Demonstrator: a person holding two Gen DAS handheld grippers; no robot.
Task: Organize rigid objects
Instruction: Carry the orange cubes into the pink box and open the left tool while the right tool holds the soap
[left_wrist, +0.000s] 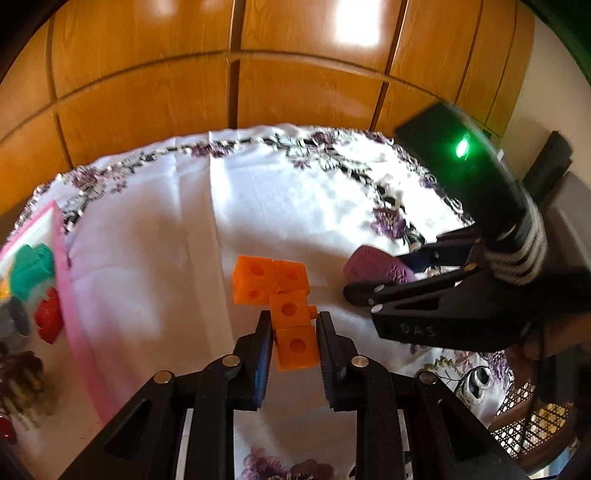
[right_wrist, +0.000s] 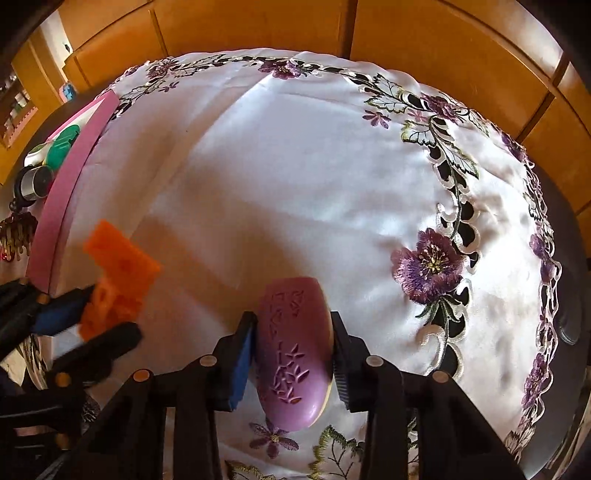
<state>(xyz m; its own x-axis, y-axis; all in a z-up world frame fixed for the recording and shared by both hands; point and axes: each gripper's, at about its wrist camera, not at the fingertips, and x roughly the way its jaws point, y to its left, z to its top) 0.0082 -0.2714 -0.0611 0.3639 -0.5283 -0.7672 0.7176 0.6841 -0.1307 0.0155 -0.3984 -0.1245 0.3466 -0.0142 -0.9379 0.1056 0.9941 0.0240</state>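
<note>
My left gripper (left_wrist: 293, 325) is shut on a chain of several joined orange cubes (left_wrist: 284, 310) with round holes, held over the white embroidered tablecloth (left_wrist: 166, 229). The chain also shows at the left of the right wrist view (right_wrist: 118, 277), between the left gripper's fingers (right_wrist: 74, 306). My right gripper (right_wrist: 293, 325) is shut on a purple oval soap-like bar (right_wrist: 291, 350) with raised leaf patterns. The bar also shows in the left wrist view (left_wrist: 376, 264), at the right between the right gripper's fingers (left_wrist: 406, 288).
A pink-rimmed tray (left_wrist: 62, 266) stands at the left and holds a teal piece (left_wrist: 31, 269), a red piece (left_wrist: 48, 317) and a grey cylinder (right_wrist: 35, 181). Wooden panels (left_wrist: 221, 81) stand behind the table. A wicker chair (left_wrist: 532, 424) is at the lower right.
</note>
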